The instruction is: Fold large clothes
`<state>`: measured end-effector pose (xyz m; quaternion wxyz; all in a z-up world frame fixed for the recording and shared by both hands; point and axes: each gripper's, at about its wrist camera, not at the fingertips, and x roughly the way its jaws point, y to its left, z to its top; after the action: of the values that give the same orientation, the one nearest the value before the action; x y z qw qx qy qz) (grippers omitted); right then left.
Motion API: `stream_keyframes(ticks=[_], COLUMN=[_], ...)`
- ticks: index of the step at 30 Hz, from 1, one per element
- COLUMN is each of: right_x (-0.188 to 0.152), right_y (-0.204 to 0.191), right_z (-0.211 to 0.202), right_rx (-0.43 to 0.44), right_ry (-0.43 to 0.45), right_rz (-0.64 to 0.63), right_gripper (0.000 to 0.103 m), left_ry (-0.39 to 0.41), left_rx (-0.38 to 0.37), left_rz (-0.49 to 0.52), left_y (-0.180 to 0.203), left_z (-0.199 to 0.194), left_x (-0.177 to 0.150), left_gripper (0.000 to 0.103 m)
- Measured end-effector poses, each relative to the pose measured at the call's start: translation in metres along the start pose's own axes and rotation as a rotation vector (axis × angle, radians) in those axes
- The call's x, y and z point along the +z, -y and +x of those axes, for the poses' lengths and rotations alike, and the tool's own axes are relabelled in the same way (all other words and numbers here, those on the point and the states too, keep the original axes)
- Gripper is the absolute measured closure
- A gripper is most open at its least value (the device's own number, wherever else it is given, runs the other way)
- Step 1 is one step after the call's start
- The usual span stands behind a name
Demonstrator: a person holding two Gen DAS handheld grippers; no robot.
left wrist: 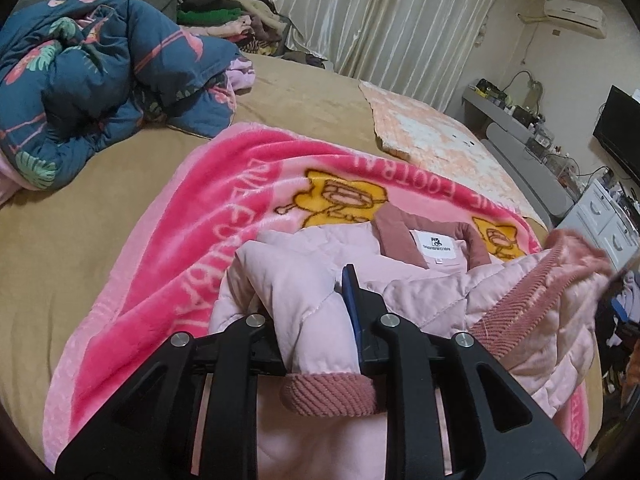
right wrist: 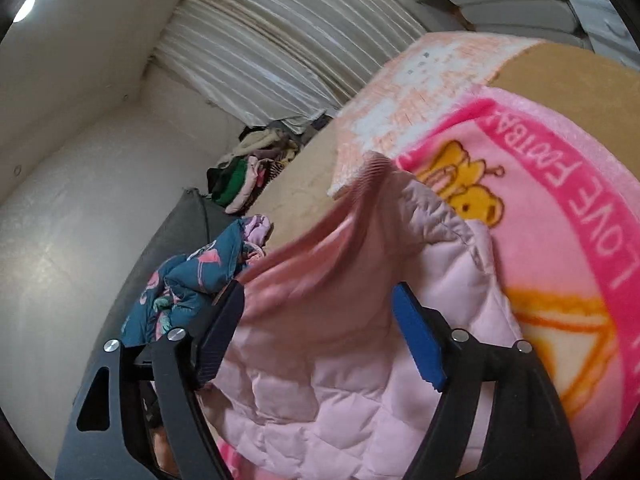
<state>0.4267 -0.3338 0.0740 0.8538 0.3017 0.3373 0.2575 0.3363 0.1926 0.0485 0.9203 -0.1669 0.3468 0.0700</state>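
On the near half of the bed (left wrist: 100,240), over a bright pink blanket (left wrist: 160,280), lies the pale pink quilted jacket (left wrist: 420,280) I am folding; its dark rose collar (left wrist: 400,236) and white label sit at the far end, its body runs back toward me.

My left gripper (left wrist: 312,300) is clamped on a sleeve; the padded fabric is pinched between the pads and the ribbed cuff (left wrist: 332,396) bulges out just behind them. My right gripper (right wrist: 316,332) stands with its jaws wide apart; the other sleeve (right wrist: 340,232) and its blurred rose cuff lie between the pads but neither pad presses on it, so I judge that side released.

Assessment of the step: sleeves are being laid inward across the chest. To do it well I should carry the left sleeve flat over the front, lay it parallel to the side seam, and let go only when the cuff rests on the body; the right sleeve looks rumpled and may need smoothing before the next fold; the puffy quilting will spring back, so a press along the crease is advisable.

Orientation: collar points away from me toward the far curtain (left wrist: 380,20); hem near me, out of sight below the grippers; long axis runs near to far.
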Motion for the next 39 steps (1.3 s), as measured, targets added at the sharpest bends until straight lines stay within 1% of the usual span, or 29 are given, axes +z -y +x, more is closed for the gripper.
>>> stream_keyframes(ticks=[2,4,6,8,9,10,11,13,14,15,19,20,22,24,26,28,29,31,33,35,37,38,39], right_x=[-0.011,-0.026,-0.042,-0.058,-0.062,-0.066,-0.068,-0.071,-0.070,-0.070,-0.064,-0.063,-0.062,-0.066,-0.068,-0.071,-0.072,-0.075,-0.077,-0.078,-0.079,-0.079,-0.081], right_y=[-0.003,-0.003,0.000,0.007,0.008,0.009,0.009,0.010,0.010,0.011,0.012,0.013,0.012,0.010,0.012,0.015,0.016,0.020,0.023,0.030,0.039,0.045,0.047], right_z=[0.004,0.013,0.025,0.038,0.041,0.043,0.044,0.045,0.044,0.043,0.040,0.037,0.033,0.028,0.027,0.026,0.026,0.027,0.027,0.028,0.028,0.028,0.029], right_rx=[-0.132,-0.263,-0.336,-0.371,-0.381,-0.394,-0.397,-0.396,-0.394,-0.390,-0.389,-0.392,-0.400,-0.435,-0.464,-0.475,-0.475,-0.478,-0.474,-0.462,-0.438,-0.421,-0.405], right_ry=[-0.020,-0.054,-0.109,-0.164,-0.170,-0.169,-0.167,-0.161,-0.159,-0.156,-0.137,-0.131,-0.122,-0.109,-0.102,-0.108,-0.111,-0.122,-0.130,-0.138,-0.145,-0.150,-0.157], right_rz=[-0.108,-0.215,-0.294,-0.346,-0.359,-0.378,-0.390,-0.396,-0.391,-0.386,-0.375,-0.375,-0.380,-0.412,-0.448,-0.469,-0.470,-0.473,-0.473,-0.454,-0.399,-0.365,-0.350], right_gripper=[0.020,0.019,0.017,0.016,0.016,0.015,0.015,0.013,0.012,0.012,0.013,0.013,0.013,0.013,0.013,0.013,0.013,0.013,0.013,0.013,0.013,0.014,0.031], left_ry=[-0.007,-0.011,-0.011,-0.019,-0.020,-0.022,-0.020,-0.013,0.000,0.018,0.127,0.143,0.177,0.182,0.155,0.113,0.078,0.026,-0.027,-0.086,-0.140,-0.146,-0.138], left_rx=[-0.004,0.004,0.004,-0.016,-0.031,-0.067,-0.090,-0.098,-0.092,-0.092,-0.092,-0.087,-0.046,0.005,0.044,0.079,0.101,0.109,0.075,0.011,-0.046,-0.065,-0.072], left_rz=[-0.001,0.011,0.008,-0.006,-0.014,-0.027,-0.029,-0.009,0.013,0.025,0.069,0.077,0.104,0.125,0.147,0.165,0.162,0.140,0.111,0.100,0.071,0.060,0.056], left_y=[0.001,0.005,0.007,0.006,0.005,0.005,0.007,0.013,0.018,0.022,0.030,0.030,0.025,0.017,0.007,-0.004,-0.012,-0.027,-0.041,-0.048,-0.052,-0.052,-0.052], left_z=[0.005,0.008,0.009,0.009,0.008,0.005,0.003,-0.003,-0.010,-0.017,-0.057,-0.063,-0.076,-0.079,-0.073,-0.062,-0.053,-0.040,-0.027,-0.014,0.000,0.003,0.004], left_x=[0.000,0.001,0.001,0.003,0.004,0.006,0.007,0.011,0.013,0.014,0.021,0.021,0.018,0.010,-0.002,-0.016,-0.025,-0.041,-0.058,-0.071,-0.084,-0.088,-0.091], left_gripper=[0.086,0.082,0.080,0.072,0.062,0.045,0.035,0.022,0.020,0.010,0.009,0.009,0.009,0.009,0.009,0.009,0.009,0.009,0.009,0.009,0.009,0.010,0.027])
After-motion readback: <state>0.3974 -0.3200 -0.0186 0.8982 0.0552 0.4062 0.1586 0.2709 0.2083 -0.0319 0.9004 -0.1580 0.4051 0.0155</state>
